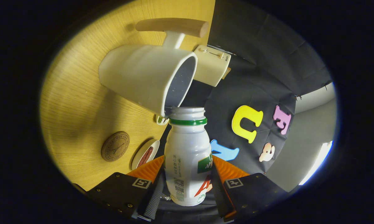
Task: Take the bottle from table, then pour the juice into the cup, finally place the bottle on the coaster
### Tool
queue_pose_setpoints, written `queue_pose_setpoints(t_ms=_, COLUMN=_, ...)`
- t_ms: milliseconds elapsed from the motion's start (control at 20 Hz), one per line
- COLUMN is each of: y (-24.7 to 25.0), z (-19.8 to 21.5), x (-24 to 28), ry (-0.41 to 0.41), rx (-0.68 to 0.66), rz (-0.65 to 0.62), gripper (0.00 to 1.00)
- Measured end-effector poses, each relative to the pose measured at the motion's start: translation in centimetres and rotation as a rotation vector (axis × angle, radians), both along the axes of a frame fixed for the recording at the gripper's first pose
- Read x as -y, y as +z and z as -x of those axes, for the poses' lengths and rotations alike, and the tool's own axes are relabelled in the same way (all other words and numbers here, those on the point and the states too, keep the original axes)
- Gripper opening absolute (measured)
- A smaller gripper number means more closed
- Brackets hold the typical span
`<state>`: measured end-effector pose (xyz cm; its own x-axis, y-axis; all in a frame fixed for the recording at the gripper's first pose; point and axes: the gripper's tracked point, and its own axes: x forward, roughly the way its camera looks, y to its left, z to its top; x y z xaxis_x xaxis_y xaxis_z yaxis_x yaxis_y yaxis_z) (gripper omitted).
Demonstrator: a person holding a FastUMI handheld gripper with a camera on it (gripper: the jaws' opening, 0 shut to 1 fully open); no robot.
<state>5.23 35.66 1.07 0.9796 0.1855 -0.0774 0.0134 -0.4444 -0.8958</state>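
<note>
The uncapped white juice bottle [187, 158] sits clamped between both fingers of the hand-held gripper [187, 172], its open mouth at the rim of the white cup [143, 77]. The cup has a wooden handle [173, 26] and stands on the wooden desk [78, 109]. The round brown coaster [115, 146] lies near a small dish [145, 154]. A cream toaster [210, 65] stands beyond the cup.
</note>
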Motion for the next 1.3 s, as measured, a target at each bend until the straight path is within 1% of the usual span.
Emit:
queue_pose_setpoints(t_ms=900, y=0.66, z=0.12, x=-0.46, ry=0.012, rx=0.039, rz=0.04, gripper=0.72)
queue_pose_setpoints(t_ms=1150, y=0.74, z=0.11, x=-0.53, ry=0.013, rx=0.019, rz=-0.012, gripper=0.72)
queue_pose_setpoints(t_ms=1300, y=0.41, z=0.07, x=-0.46, ry=0.009, rx=-0.024, rz=-0.092, gripper=0.72)
